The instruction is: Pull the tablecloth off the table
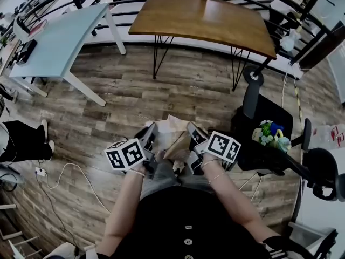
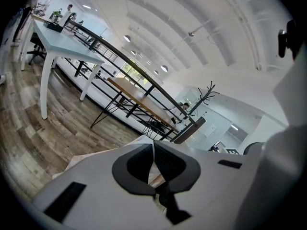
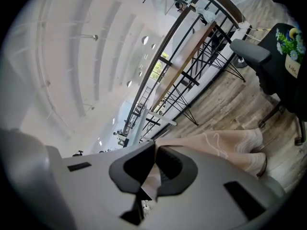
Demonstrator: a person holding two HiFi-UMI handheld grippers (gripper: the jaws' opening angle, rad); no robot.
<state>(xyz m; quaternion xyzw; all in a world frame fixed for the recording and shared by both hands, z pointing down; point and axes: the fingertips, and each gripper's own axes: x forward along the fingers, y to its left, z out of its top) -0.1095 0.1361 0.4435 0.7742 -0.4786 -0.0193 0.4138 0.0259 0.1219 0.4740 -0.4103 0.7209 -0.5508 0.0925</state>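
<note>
Hanging bunched between them, the beige tablecloth (image 1: pixel 176 135) is clamped in both the left tongs (image 1: pixel 151 139) and right tongs (image 1: pixel 191 135), well away from the wooden table (image 1: pixel 205 20)

The tablecloth (image 1: pixel 173 136) is soft, crumpled beige cloth. The brown counter (image 1: pixel 205 18) has a smooth wooden top on thin black metal legs (image 1: pixel 155 58). The floor (image 1: pixel 183 85) is matt, grainy wood planking.

Beige tablecloth (image 3: pixel 225 146), prob. w/ pale wavy lines
</note>
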